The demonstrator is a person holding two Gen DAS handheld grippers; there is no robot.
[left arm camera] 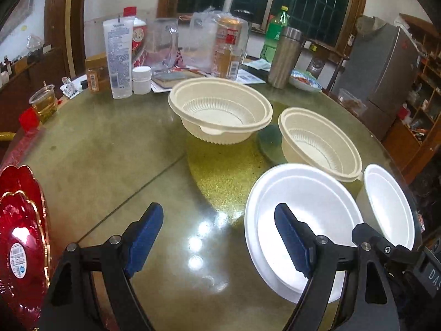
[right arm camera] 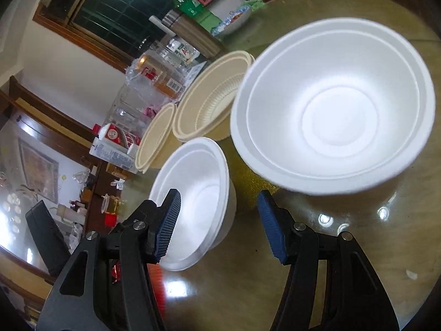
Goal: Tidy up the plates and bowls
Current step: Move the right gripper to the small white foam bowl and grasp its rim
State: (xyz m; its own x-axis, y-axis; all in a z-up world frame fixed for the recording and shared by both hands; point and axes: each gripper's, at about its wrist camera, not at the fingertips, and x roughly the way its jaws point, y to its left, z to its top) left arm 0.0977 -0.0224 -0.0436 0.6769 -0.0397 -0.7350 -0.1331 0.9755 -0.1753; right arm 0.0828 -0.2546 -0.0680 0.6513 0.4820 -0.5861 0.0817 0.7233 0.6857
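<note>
Two cream bowls stand on the round glass table (left arm camera: pixel 115 160): one far centre (left arm camera: pixel 220 110), one to its right (left arm camera: pixel 319 143). A white foam bowl (left arm camera: pixel 303 229) sits near right, behind my left gripper's right finger; a second white foam bowl (left arm camera: pixel 388 207) is at the far right. Red plates (left arm camera: pixel 22 242) lie at the left edge. My left gripper (left arm camera: pixel 217 237) is open and empty above the table. In the right wrist view my right gripper (right arm camera: pixel 220 226) is open and empty, between a small white bowl (right arm camera: pixel 198 201) and a large white bowl (right arm camera: pixel 333 107); cream bowls (right arm camera: pixel 209 102) lie beyond.
Clutter crowds the table's far side: a white tube (left arm camera: pixel 118 55), a small white jar (left arm camera: pixel 141 80), plastic bags, a canned drink (left arm camera: pixel 227 47), a green bottle (left arm camera: pixel 275 33), a steel flask (left arm camera: pixel 285 58), a cup of tea (left arm camera: pixel 44 102). A grey fridge (left arm camera: pixel 386 74) stands right.
</note>
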